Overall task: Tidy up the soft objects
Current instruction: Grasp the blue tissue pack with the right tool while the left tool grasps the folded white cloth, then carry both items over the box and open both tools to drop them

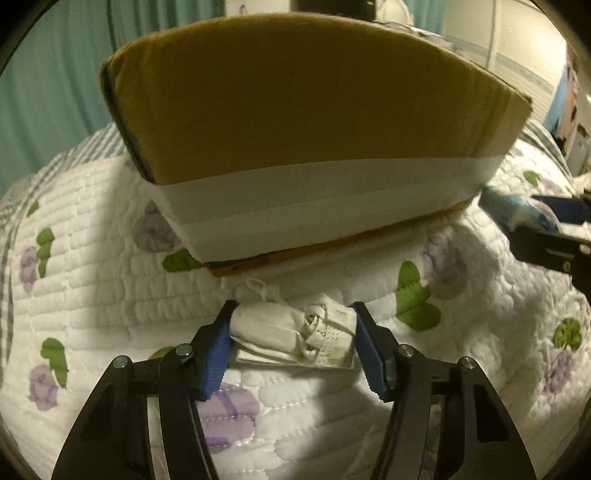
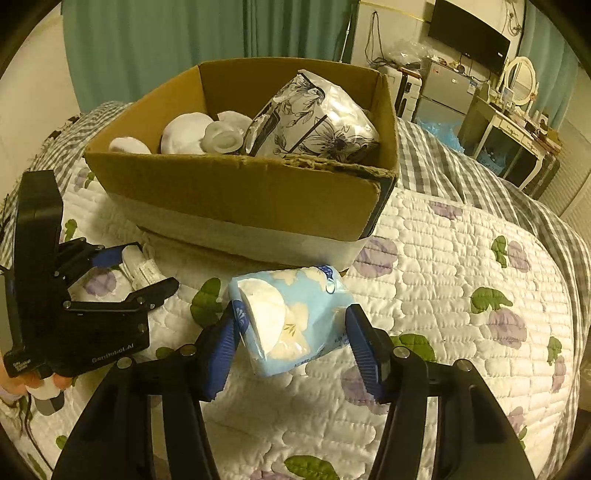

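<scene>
My left gripper (image 1: 291,325) is shut on a white rolled sock bundle (image 1: 291,334) that rests on the quilt just in front of the cardboard box (image 1: 295,122). It also shows in the right wrist view (image 2: 129,271). My right gripper (image 2: 291,323) is shut on a light blue tissue pack (image 2: 291,317) with a flower print, held in front of the cardboard box (image 2: 236,192). The box holds white rolled socks (image 2: 184,133) and a tissue pack with black flower print (image 2: 314,118).
A white quilt with purple flowers and green leaves (image 2: 461,295) covers the bed, over a grey checked sheet (image 2: 443,162). Green curtains (image 2: 147,48) hang behind. A dresser with a mirror (image 2: 513,110) and a wall screen (image 2: 469,33) stand at the right.
</scene>
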`<state>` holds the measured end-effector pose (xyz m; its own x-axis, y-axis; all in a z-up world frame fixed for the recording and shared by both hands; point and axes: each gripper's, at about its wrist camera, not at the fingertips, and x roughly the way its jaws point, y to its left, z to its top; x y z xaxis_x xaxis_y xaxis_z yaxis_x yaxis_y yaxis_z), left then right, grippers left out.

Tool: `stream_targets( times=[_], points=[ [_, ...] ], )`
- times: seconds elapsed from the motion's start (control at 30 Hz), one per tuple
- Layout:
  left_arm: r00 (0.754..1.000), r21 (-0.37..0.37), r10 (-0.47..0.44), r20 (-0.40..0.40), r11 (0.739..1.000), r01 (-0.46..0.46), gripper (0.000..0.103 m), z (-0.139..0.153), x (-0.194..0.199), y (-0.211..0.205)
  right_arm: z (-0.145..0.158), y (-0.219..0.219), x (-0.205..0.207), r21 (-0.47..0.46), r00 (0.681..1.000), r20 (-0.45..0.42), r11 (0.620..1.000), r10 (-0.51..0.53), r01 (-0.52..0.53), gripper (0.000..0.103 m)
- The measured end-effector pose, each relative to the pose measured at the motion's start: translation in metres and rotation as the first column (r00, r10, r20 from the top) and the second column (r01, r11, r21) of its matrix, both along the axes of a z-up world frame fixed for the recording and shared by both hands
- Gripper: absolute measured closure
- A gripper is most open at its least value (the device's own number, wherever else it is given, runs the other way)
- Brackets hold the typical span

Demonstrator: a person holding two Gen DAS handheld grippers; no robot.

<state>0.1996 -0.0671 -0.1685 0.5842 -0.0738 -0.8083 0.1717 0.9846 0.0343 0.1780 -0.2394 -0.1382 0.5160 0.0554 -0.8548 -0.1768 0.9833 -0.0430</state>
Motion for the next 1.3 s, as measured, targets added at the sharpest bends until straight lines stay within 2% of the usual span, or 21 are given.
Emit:
stream_targets(
  times=[0.2,0.37,0.57,0.77,0.97,1.1,1.3],
  points=[
    [1.0,-0.02,-0.014,-0.001,1.0,0.014,0.046,0.008,-0.015,0.001,0.012,0.004,-0.007,-0.025,0.999,0.035,1.0,-0.002,0.002,0.048],
    [0.999,-0.004,-0.03,0.022,1.0,0.03,0.046,0.027,-0.038,-0.001,0.034,0.004,-0.022,-0.004,0.998,0.061,1.0,0.003,-0.003,0.048],
    [0.997,0.018,-0.046,0.063,0.999,0.045,0.046,0.065,-0.062,-0.002,0.073,0.01,-0.04,0.039,0.993,0.116,0.999,0.024,-0.029,0.048],
    [0.988,0.02,-0.032,0.15,0.999,0.029,0.046,0.117,-0.081,0.002,0.123,0.018,-0.061,0.071,0.973,0.228,0.996,0.036,-0.054,0.048],
    [0.967,0.024,-0.022,0.253,1.0,0.017,0.046,0.164,-0.084,-0.002,0.17,0.017,-0.07,0.089,0.946,0.322,0.993,0.039,-0.071,0.048],
    [0.951,-0.01,-0.026,0.309,0.999,0.031,0.046,0.193,-0.077,-0.007,0.206,0.022,-0.064,0.065,0.918,0.392,0.993,0.068,-0.101,0.048],
    [0.934,-0.009,-0.006,0.357,1.0,0.01,0.046,0.211,-0.034,-0.011,0.239,0.027,-0.017,0.07,0.884,0.465,0.993,0.054,-0.097,0.048]
  ],
)
